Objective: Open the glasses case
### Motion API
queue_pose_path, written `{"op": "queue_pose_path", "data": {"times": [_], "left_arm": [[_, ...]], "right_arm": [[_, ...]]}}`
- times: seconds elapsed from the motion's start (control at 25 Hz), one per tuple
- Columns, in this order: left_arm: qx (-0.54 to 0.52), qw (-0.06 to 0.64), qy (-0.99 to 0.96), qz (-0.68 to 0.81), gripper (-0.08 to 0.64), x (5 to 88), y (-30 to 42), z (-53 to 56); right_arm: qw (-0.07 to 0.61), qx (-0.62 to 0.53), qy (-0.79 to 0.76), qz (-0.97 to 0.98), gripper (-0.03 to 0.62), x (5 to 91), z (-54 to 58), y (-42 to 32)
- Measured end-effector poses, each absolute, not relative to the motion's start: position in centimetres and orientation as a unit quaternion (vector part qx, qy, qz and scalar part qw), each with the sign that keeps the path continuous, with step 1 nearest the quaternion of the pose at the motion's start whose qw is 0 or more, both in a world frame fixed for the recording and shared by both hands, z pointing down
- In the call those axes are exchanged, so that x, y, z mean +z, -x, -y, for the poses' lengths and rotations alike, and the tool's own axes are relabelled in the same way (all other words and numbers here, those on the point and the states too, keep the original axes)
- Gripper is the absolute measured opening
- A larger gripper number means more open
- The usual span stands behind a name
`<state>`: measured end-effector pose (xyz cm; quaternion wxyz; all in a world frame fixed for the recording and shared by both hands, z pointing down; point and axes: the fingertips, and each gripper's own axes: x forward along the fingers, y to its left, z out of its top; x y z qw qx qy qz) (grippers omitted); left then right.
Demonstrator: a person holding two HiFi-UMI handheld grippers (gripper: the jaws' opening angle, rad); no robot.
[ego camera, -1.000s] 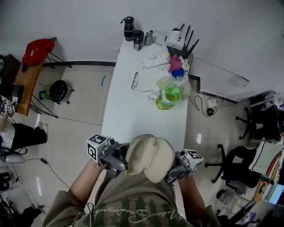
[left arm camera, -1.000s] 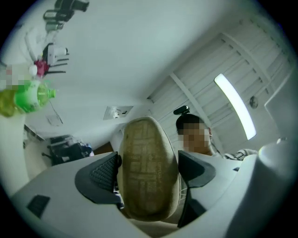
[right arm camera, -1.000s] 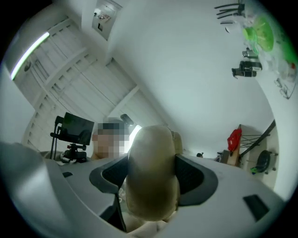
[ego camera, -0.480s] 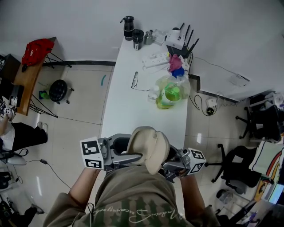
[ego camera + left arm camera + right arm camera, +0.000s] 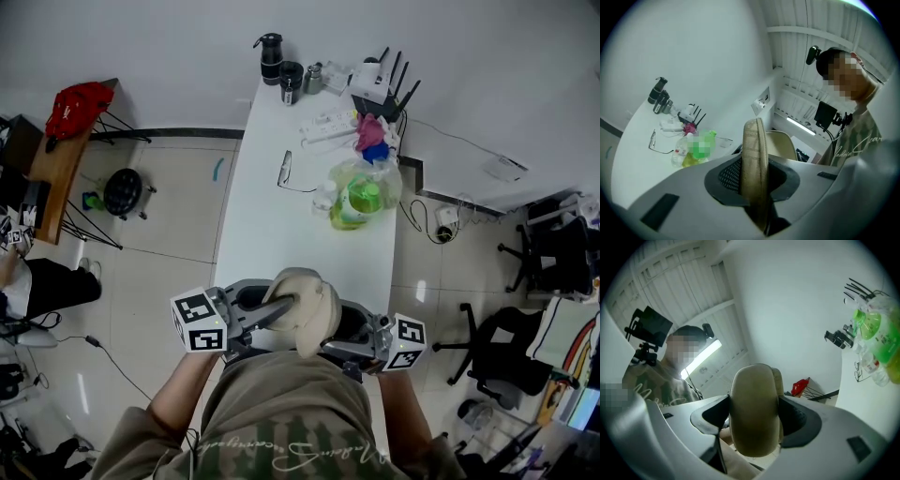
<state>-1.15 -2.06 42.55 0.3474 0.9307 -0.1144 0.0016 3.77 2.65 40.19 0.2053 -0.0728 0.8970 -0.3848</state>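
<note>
A beige glasses case (image 5: pixel 302 307) hangs in the air over the near end of the white table (image 5: pixel 281 234), held between both grippers. My left gripper (image 5: pixel 274 314) comes in from the left; its jaws have just been closing and now pinch a thin beige edge of the case (image 5: pixel 754 154), seen edge-on in the left gripper view. My right gripper (image 5: pixel 336 339) comes from the right and is shut across the rounded body of the case (image 5: pixel 754 413), which fills the space between its jaws.
Further along the table lie a pair of glasses (image 5: pixel 286 171), a green bottle in a clear bag (image 5: pixel 356 202), a power strip (image 5: pixel 328 127), a router (image 5: pixel 380 84) and dark flasks (image 5: pixel 272 58). Office chairs (image 5: pixel 553 258) stand at the right.
Both grippers sank with the case, which now looks narrower. The left gripper rolled, and its jaws went from wide apart to pinched on the case's thin edge.
</note>
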Motion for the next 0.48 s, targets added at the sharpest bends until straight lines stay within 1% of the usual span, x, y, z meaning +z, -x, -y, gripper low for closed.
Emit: {"op": "queue_pose_path", "data": {"times": [0.08,0.2,0.36,0.44,0.48], "left_arm": [[0.013,0.349,-0.929,0.127,0.071,43.9,1.6,2.4],[0.014,0.364,-0.918,0.155,0.067,45.7,2.3,3.0],[0.038,0.347,-0.901,0.259,0.066,48.8,4.2,5.1],[0.061,0.334,-0.889,0.308,0.066,50.7,5.0,5.7],[0.069,0.332,-0.883,0.325,0.066,51.5,5.3,5.9]], "right_arm": [[0.192,-0.373,0.097,-0.902,0.316,40.8,-2.4,-3.3],[0.191,-0.381,0.141,-0.894,0.316,42.1,-1.5,-3.4],[0.171,-0.392,0.255,-0.867,0.316,45.2,0.6,-4.2],[0.15,-0.391,0.296,-0.858,0.316,46.9,0.9,-3.8],[0.127,-0.384,0.31,-0.861,0.316,47.7,0.9,-3.3]]}}
